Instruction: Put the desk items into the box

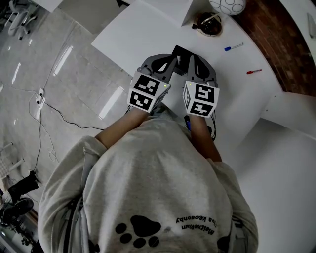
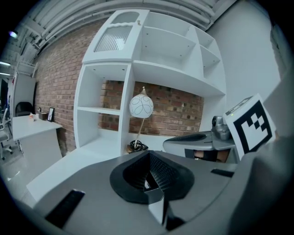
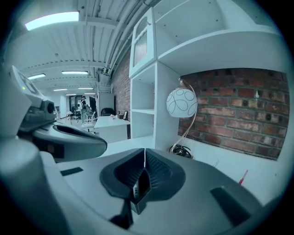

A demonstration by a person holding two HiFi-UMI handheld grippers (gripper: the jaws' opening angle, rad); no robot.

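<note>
Grey sweatshirt (image 1: 148,192) with a black paw print fills the lower half of the head view, and both forearms reach up the frame from it. At frame centre the left gripper (image 1: 170,60) and the right gripper (image 1: 194,62) sit close beside each other over the white bench (image 1: 143,34). In its own view the left gripper's jaws are pressed together with nothing between them. The right gripper's jaws likewise meet along a thin seam and carry nothing. A small dark shape (image 1: 180,50) shows just beyond the tips. It may be something lying on the bench, but I cannot tell what.

The desk items lie in the upper right of the head view: a blue pen (image 1: 233,47) and, below and right of it, a red pen (image 1: 254,71). Further up, a lamp (image 1: 227,5) with a white patterned globe stands over a coil of cable (image 1: 207,23) at its foot. White shelving (image 2: 161,55) rises against a brick wall (image 2: 59,78) behind the bench. Grey floor (image 1: 59,59) takes the left side, with a thin cord (image 1: 54,111) trailing across it.
</note>
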